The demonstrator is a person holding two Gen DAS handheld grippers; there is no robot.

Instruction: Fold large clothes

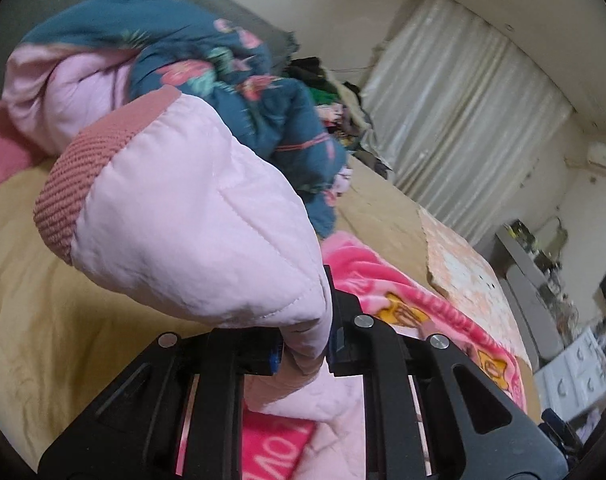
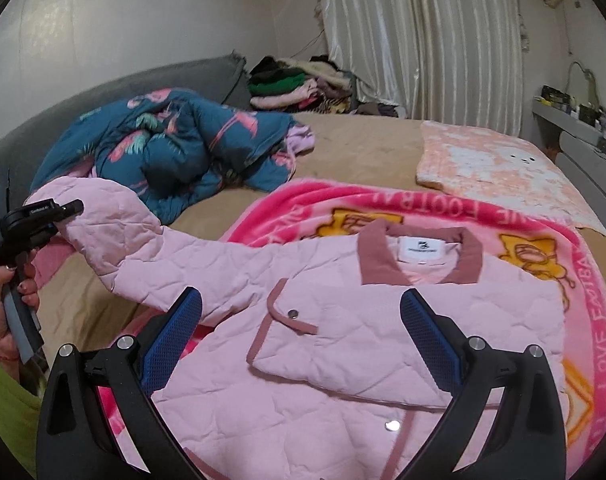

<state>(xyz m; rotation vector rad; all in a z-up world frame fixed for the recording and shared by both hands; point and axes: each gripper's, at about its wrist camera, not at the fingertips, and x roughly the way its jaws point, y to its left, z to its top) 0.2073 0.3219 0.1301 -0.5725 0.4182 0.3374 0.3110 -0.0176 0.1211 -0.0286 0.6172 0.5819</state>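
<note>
A pink quilted jacket (image 2: pixel 343 320) with a dusty-rose collar lies front up on a bright pink blanket (image 2: pixel 599 320) on the bed. My left gripper (image 1: pixel 303 354) is shut on the jacket's sleeve (image 1: pixel 199 216) near its ribbed rose cuff and holds it lifted off the bed. It also shows in the right wrist view (image 2: pixel 59 216), at the far left, with the sleeve stretched out from the body. My right gripper (image 2: pixel 301 330) is open and empty, hovering over the jacket's chest pocket.
A teal flowered quilt (image 2: pixel 171 144) is bunched at the head of the tan bed (image 2: pixel 363 140). A peach mat (image 2: pixel 491 164) lies at the right. A pile of clothes (image 2: pixel 299 84) sits by the curtain. A grey shelf (image 2: pixel 575 124) stands at the far right.
</note>
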